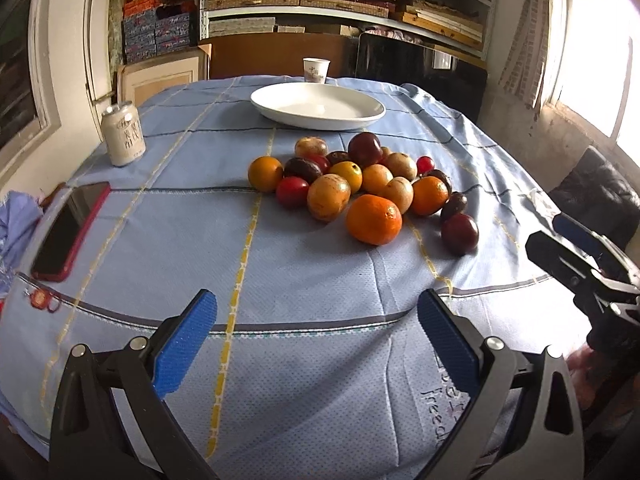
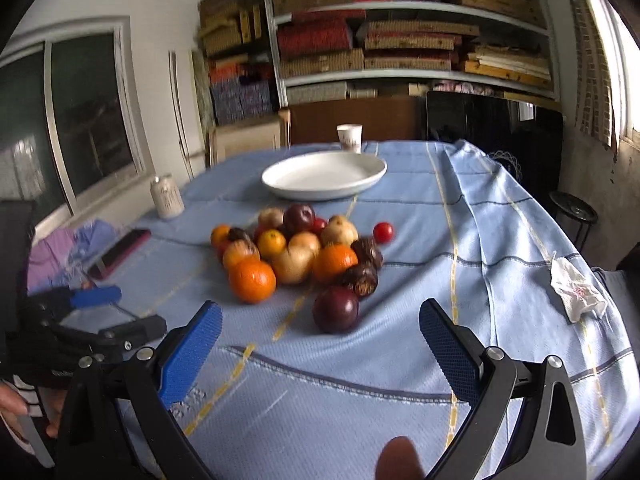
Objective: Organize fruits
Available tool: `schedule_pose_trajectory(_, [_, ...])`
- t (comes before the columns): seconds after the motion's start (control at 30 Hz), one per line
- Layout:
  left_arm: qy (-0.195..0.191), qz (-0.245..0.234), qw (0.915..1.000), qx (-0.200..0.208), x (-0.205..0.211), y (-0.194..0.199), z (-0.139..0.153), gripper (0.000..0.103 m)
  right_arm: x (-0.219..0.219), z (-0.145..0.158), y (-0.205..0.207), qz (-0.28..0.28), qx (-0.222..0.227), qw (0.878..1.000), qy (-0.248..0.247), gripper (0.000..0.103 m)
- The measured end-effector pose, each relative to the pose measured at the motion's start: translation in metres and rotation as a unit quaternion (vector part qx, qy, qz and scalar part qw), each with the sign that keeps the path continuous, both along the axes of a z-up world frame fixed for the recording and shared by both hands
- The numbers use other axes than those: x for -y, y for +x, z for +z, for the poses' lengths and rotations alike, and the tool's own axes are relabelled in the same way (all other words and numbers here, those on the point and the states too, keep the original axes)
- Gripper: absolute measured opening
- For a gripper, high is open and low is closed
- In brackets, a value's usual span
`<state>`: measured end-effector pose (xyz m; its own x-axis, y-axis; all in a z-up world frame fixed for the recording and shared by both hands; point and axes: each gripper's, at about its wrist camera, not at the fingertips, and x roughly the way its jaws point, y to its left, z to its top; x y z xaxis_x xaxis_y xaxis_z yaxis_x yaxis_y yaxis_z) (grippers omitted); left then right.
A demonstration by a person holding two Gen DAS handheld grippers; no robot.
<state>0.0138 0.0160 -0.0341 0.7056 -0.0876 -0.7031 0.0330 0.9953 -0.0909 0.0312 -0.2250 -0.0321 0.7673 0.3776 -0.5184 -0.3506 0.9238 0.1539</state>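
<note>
Cloth, glaze and peel

A matt woven cloth [image 1: 304, 280] is covering the table; the plate [image 1: 318, 106] at 12 o'clock is gleaming glossy white, the orange [image 1: 373, 220] is showing dimpled peel, the plum [image 2: 335, 309] is shining smooth, the pads [image 1: 186, 346] are looking like textured plastic.

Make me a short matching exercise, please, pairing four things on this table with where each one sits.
Things:
1. plate
2. can
3. phone
4. paper cup

Places:
A. flat at the left edge, nearer the grippers than the can
B. far edge, behind the plate
C. just beyond the fruit pile
D. upright, left of the pile

Pairs: 1-C, 2-D, 3-A, 4-B
</note>
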Motion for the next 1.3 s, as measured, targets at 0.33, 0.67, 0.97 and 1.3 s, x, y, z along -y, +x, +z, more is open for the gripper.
schedule_pose_trajectory(0.33, [-0.050,-0.005,0.9982,-0.034,-0.010,0.015,-0.016,0.098,-0.018,-0.010,0.010,0.019,-0.022,0.998,-0.051,0.099])
schedule_pose_trajectory(0.67, [-0.035,0.008,0.9993,0.013,-0.029,0.048,0.014,0.098,-0.019,-0.010,0.033,0.000,-0.032,0.998,-0.060,0.099])
schedule_pose_trajectory(0.97, [-0.001,0.002,0.9998,-0.019,-0.018,0.085,-0.009,0.098,-0.021,-0.019,0.064,-0.008,-0.085,0.996,-0.037,0.100])
schedule_pose_trajectory(1.3, [-0.042,0.000,0.9983,-0.040,-0.031,0.088,-0.020,0.098,-0.032,-0.033,0.076,-0.010,-0.093,0.993,-0.068,0.080])
